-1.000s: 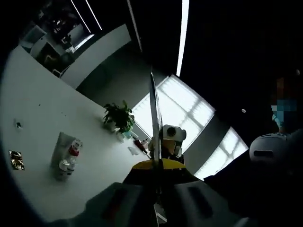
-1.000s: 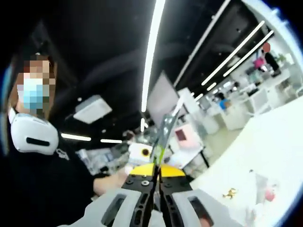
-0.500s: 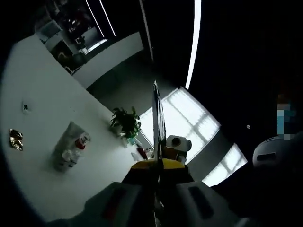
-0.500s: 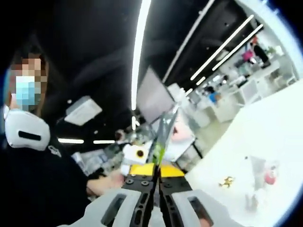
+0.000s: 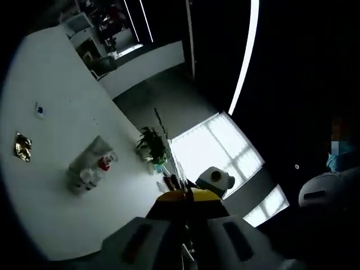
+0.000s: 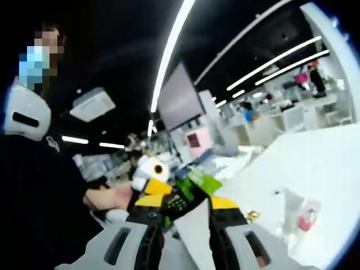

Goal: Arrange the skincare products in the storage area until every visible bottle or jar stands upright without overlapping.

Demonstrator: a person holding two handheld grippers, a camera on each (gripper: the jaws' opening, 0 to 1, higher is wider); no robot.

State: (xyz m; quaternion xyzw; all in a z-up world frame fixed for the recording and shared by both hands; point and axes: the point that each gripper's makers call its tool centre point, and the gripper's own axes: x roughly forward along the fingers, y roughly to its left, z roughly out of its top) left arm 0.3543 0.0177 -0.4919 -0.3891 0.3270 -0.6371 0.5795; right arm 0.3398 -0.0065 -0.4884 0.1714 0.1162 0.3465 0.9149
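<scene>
On the white table (image 5: 50,214) stands a clear storage box (image 5: 90,167) holding a few small bottles, one with a red cap (image 5: 105,163). In the right gripper view the same box (image 6: 293,212) sits low on the right, with a pink-red cap (image 6: 306,222) inside. My left gripper (image 5: 183,188) is held high above the table; its yellow jaw bases touch, so it is shut and holds nothing. My right gripper (image 6: 188,191) is also raised away from the box. Its jaws stand apart with green pads (image 6: 197,183) showing and nothing between them.
A potted plant (image 5: 152,147) stands past the box near the table's far edge. A gold wrapper (image 5: 22,147) and a small dark item (image 5: 39,109) lie on the table. A person in dark clothes holds the left gripper by hand (image 6: 109,197).
My right gripper's jaws have opened from a thin shut line to a wide gap. Both views have swung, so the table and box sit differently in the picture.
</scene>
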